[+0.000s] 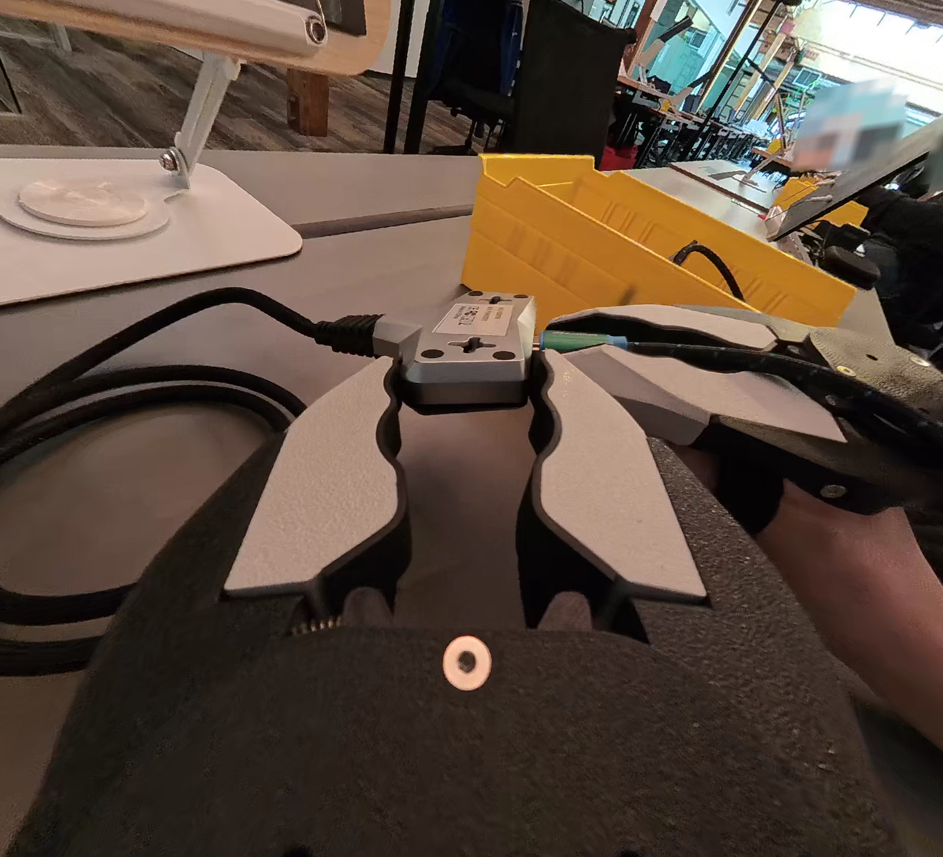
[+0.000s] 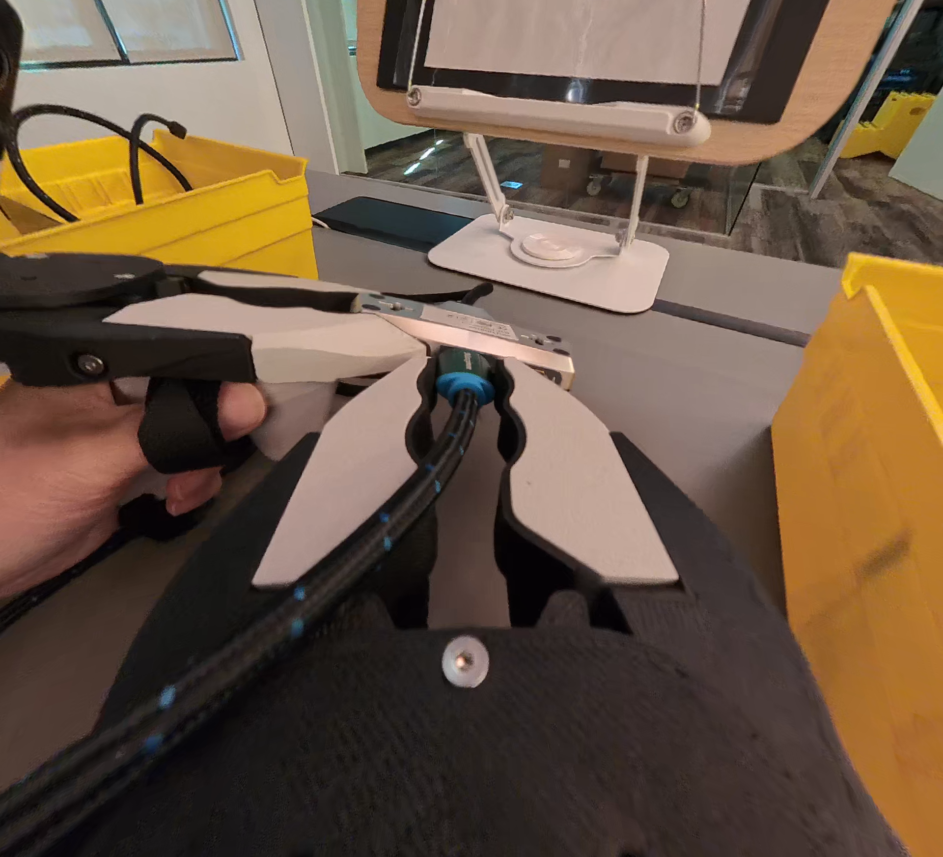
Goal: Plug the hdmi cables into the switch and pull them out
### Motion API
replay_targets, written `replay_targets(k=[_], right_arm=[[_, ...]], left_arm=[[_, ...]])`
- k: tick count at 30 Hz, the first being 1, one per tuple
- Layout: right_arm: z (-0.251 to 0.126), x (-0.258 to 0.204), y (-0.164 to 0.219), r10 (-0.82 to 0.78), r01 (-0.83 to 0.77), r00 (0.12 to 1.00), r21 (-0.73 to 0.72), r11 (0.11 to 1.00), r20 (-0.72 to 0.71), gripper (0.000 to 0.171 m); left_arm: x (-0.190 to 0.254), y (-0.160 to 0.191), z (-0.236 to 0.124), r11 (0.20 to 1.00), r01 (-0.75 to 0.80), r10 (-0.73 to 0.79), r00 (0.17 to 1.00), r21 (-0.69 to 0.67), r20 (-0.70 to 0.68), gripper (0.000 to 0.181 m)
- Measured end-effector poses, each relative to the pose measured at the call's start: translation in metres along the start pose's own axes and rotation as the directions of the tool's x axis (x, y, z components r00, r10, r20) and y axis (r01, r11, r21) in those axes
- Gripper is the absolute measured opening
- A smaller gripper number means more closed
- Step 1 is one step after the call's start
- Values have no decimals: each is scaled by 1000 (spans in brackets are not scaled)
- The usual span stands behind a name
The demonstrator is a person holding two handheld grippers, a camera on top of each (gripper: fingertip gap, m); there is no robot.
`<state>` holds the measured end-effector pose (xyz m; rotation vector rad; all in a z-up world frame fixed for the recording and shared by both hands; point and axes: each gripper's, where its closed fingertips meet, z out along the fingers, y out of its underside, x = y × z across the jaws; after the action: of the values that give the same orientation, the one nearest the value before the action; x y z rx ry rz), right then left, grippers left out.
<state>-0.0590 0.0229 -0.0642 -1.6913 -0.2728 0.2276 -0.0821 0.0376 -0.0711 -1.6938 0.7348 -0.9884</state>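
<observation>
In the left wrist view, the left gripper is clamping its matte grey, wavy-edged fingers on the near end of the switch, a small brushed-metal box lying underside up over the dark smooth table, showing a pale label and a cross-shaped mounting slot. A thick black braided cable with a ribbed strain relief and grey plug is sitting in the switch's left side and looping away over the table. From the right, the right gripper is reaching in flat, pinching a green HDMI plug whose metal tip is at the switch's right face; how deep it sits I cannot tell. Behind is standing a glossy yellow plastic bin with ribbed walls, and a white metal stand with a rounded base plate.

In the right wrist view, the right gripper is holding its jaws closed on the green plug, just ahead of its blue collar. The black braided HDMI cable, flecked with blue, is trailing back over the left finger. The switch is glinting directly ahead, with the left gripper gripping it from the left, a hand strapped beneath. Yellow bins are flanking both sides.
</observation>
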Motion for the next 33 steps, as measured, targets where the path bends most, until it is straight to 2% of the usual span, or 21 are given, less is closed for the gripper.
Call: replay_targets(k=[6, 16, 21, 26, 31, 32, 33], right_arm=[[3, -2, 0, -36, 38, 999, 51, 998, -25, 22], [-3, -12, -6, -53, 64, 993, 108, 992, -102, 22], [-5, -14, -11, 4, 13, 992, 131, 991, -123, 22], [-8, -15, -14, -44, 63, 985, 112, 992, -167, 22], [-11, -14, -11, -2, 17, 990, 105, 994, -142, 21], [-14, -14, -14, -2, 19, 990, 121, 992, -141, 23], [-30, -15, -35, 23, 13, 990, 254, 967, -137, 21]], left_arm=[[-4, -3, -2, 995, -99, 98, 995, 16, 35, 48], [-2, -6, -10, 999, -1, 4, 998, 50, -62, 48], [0, -11, -13, 996, -13, 16, 999, 89, -30, 49], [1, -13, -14, 994, 12, -7, 999, 106, -43, 49], [2, -11, -13, 996, -5, 10, 999, 85, -52, 49], [-12, -7, -12, 998, 2, -4, 999, 58, 41, 49], [-43, 0, -14, 999, 45, -47, 974, 15, 222, 48]])
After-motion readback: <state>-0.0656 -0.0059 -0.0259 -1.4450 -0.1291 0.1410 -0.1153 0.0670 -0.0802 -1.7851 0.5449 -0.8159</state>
